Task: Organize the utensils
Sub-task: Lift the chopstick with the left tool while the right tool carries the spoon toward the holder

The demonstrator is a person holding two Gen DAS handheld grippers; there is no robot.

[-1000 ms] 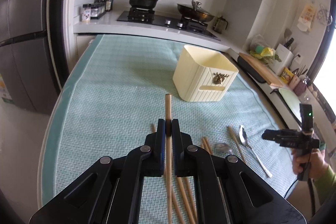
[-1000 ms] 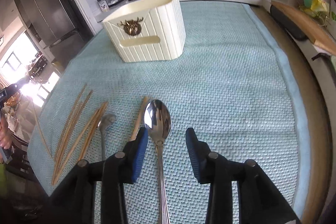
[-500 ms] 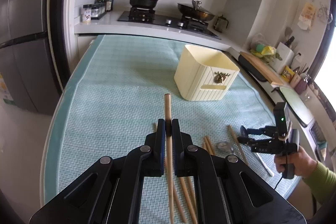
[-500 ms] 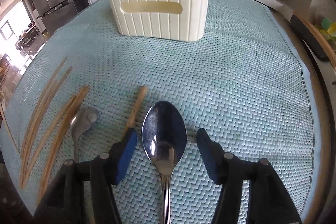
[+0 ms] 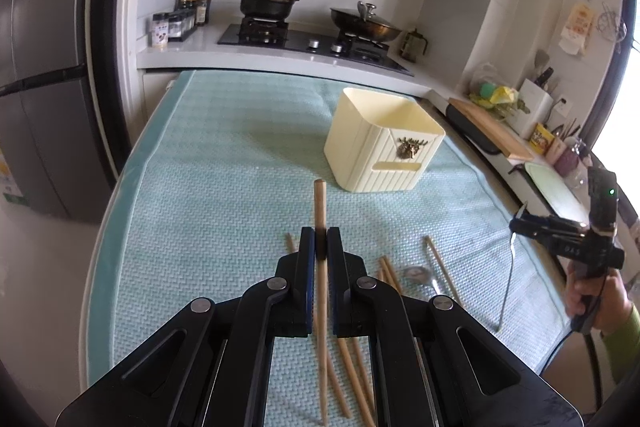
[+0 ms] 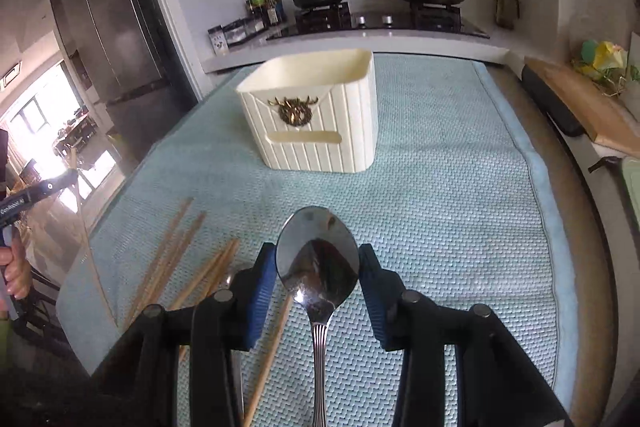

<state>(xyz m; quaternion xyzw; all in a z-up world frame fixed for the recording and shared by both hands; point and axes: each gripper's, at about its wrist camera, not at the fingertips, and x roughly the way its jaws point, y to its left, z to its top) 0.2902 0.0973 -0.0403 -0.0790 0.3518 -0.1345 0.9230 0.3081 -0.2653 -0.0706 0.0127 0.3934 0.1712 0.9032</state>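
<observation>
The spoon [image 6: 318, 263] was clamped by its bowl in the right gripper [image 6: 318, 267], whose jaws had just closed; only the left view showed it hanging clear above the teal mat [image 5: 224, 163]. The left gripper [image 5: 321, 247] pinched a chopstick [image 5: 319, 203] near the cream holder [image 5: 384, 141], stove [image 5: 312, 41] behind.

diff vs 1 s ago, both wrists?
The right gripper closed its fingers on the spoon bowl and lifted it off the mat; the handle hangs down. Unchanged: the left gripper stays shut on a chopstick; the cream box and loose chopsticks are where they were.
</observation>
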